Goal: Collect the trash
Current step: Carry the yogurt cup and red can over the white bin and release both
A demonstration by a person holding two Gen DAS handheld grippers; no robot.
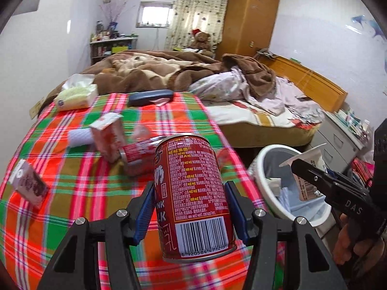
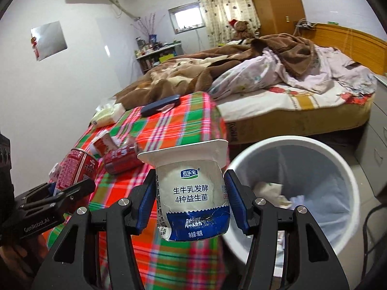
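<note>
My left gripper [image 1: 191,207] is shut on a red milk can [image 1: 193,193] and holds it above the plaid table [image 1: 72,181]; the can also shows in the right wrist view [image 2: 75,166]. My right gripper [image 2: 191,203] is shut on a white yogurt cup [image 2: 191,193], held at the table's right edge beside the white trash bin [image 2: 338,159]. The cup [image 1: 307,169] appears over the bin [image 1: 263,176] in the left wrist view. On the table lie a crushed red can [image 1: 137,154], a red-white carton [image 1: 106,135], a white cup [image 1: 79,137] and a small box [image 1: 29,181].
A tissue pack [image 1: 75,94] and a dark case [image 1: 150,96] lie at the table's far end. A bed with brown blankets [image 1: 181,72] stands behind. The bin holds crumpled paper [image 2: 278,193]. Drawers [image 1: 338,137] stand to the right.
</note>
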